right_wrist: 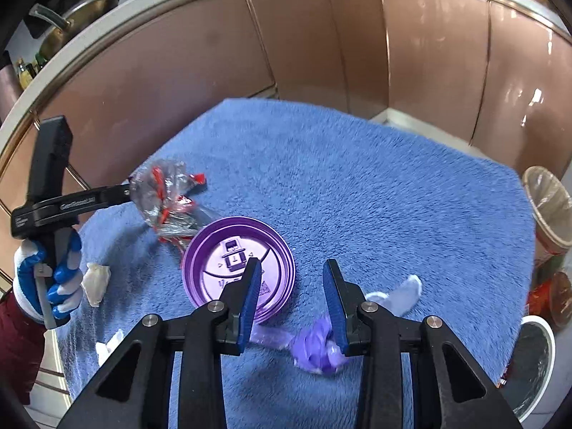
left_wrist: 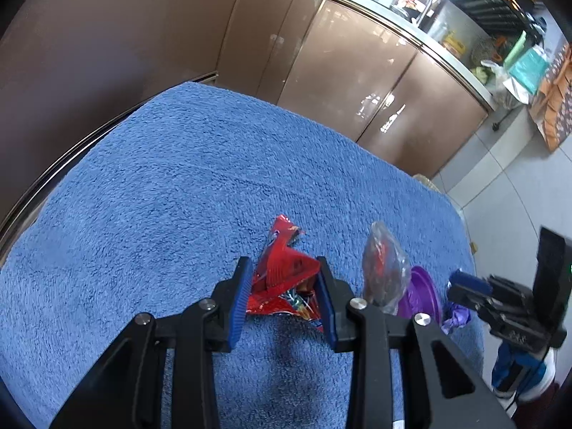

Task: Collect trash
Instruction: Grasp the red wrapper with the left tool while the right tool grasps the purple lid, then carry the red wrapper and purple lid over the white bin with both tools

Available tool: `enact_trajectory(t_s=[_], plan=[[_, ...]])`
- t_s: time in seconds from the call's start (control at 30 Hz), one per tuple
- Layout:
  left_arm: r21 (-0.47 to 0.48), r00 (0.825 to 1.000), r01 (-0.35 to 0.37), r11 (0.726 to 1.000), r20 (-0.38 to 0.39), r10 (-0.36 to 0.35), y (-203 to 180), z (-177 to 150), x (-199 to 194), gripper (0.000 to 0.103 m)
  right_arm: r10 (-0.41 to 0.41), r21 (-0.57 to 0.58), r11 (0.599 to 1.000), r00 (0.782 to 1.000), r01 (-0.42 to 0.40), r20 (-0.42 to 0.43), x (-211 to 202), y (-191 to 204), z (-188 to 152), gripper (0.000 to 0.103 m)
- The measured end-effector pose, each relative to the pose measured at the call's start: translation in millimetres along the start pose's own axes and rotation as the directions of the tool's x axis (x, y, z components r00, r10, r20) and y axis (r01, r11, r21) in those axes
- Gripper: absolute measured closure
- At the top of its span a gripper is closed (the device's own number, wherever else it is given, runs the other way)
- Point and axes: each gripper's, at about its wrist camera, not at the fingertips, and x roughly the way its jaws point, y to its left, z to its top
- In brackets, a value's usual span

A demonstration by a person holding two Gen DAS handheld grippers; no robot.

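A crumpled red snack wrapper (left_wrist: 284, 279) lies on the blue towel (left_wrist: 171, 186) between the blue pads of my left gripper (left_wrist: 284, 279), whose jaws touch its sides. A clear crumpled wrapper with red print (left_wrist: 384, 268) stands just right of it; it also shows in the right wrist view (right_wrist: 168, 200). A purple cup lid (right_wrist: 228, 261) lies on the towel. My right gripper (right_wrist: 293, 268) is open above the towel, its left finger over the lid. A crumpled purple wrapper (right_wrist: 318, 350) lies by its right finger.
White paper scraps (right_wrist: 94, 282) lie at the towel's left edge, and a pale scrap (right_wrist: 404, 293) to the right. A lined bin (right_wrist: 547, 203) and a white bin (right_wrist: 536, 357) stand off the right edge. Brown cabinets (right_wrist: 321, 46) run behind.
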Motion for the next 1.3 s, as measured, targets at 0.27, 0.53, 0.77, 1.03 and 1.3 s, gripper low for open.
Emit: enact_trajectory(t_s=[0.27,0.53,0.77,1.03,1.3], plan=[[0.067,0.999,-0.034,0.997,-0.026,0.036,-2,-9,13,0.074,0.033,-0.026,0.999,0.996,-0.035,-0.082,33,0,5,0.074],[0.083,0.999,-0.04,0.996,-0.007,0.04,-3,-13,8,0.089,0.02,-0.064,0.998,0.997,-0.025,-0.07,41,10,5,0.097],[0.051,0.999,-0.044,0.998,0.018,0.043,10,-16,-11,0.09,0.048,0.004,0.999,0.996,-0.048,0.069,21,5,7,0.099],[0.004,0.997,-0.045,0.999,0.068,0.044,24,-20,-47,0.09,0.048,0.01,0.999,0.984,-0.051,0.174,-18,17,7,0.099],[-0.021,0.992,-0.049,0.999,0.118,0.051,25,-21,-91,0.09,0.023,-0.029,0.999,0.973,-0.017,0.229,-60,38,8,0.099]])
